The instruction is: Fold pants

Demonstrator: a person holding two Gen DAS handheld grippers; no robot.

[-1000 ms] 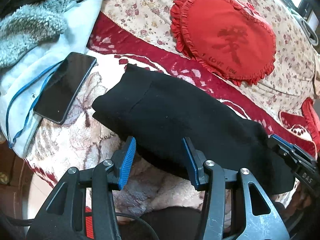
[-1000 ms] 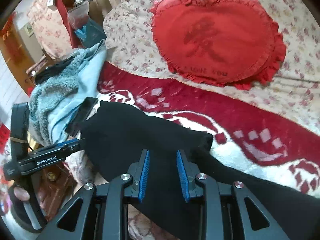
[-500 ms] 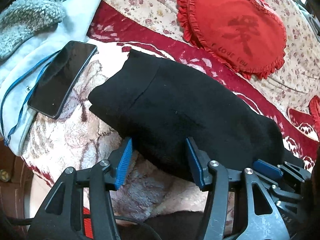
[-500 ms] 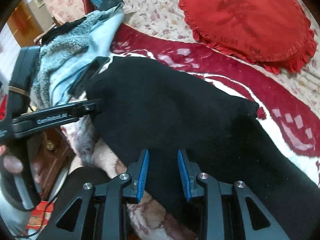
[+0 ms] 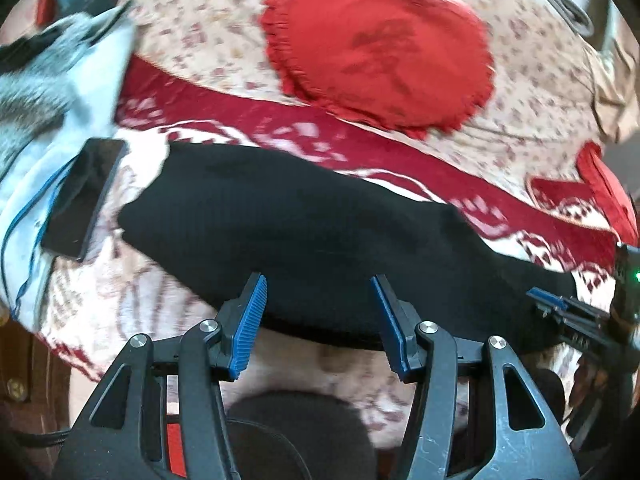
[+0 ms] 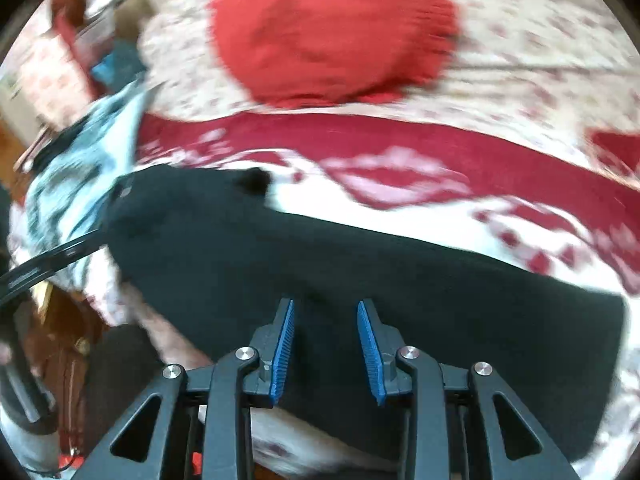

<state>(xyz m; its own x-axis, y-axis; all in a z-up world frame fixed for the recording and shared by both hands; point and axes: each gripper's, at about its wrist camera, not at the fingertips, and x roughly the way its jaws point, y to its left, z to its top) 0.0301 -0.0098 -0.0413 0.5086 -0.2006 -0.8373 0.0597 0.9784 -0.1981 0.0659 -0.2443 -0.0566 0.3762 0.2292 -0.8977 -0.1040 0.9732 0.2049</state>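
Two grippers hover at the near edge of the pants (image 5: pixel 320 232), a long black strip lying across the blanket (image 5: pixel 132 320) near the bed's front edge. The left gripper (image 5: pixel 318 320) has its jaws spread wide with nothing between them, the garment's near hem just ahead of the blue pads. The right gripper (image 6: pixel 326 344) also stands with jaws parted and empty, set over the black cloth farther along its length.

Several things could go wrong from here, in my judgement. The pants look thick, soft and knit, already doubled lengthwise, so a pinch at the hem may catch only the upper layer and peel the fold apart. The plush blanket underneath is fleecy and loose; jaws that dip too low could grab its pile along with the hem and drag it. A phone (image 5: pixel 84 200), flat, dark and glossy, lies just beside the left end of the pants on a pale blue garment (image 5: pixel 36 168); a sweep of cloth that way could nudge it toward the bed's edge. Both views are smeared by motion, the right one more, so aim at the hem is uncertain.

Beyond the pants sits a red cushion (image 5: pixel 380 48), heart-like with a ruffled rim, on a cream floral cover (image 5: pixel 200 32), well apart from the work.
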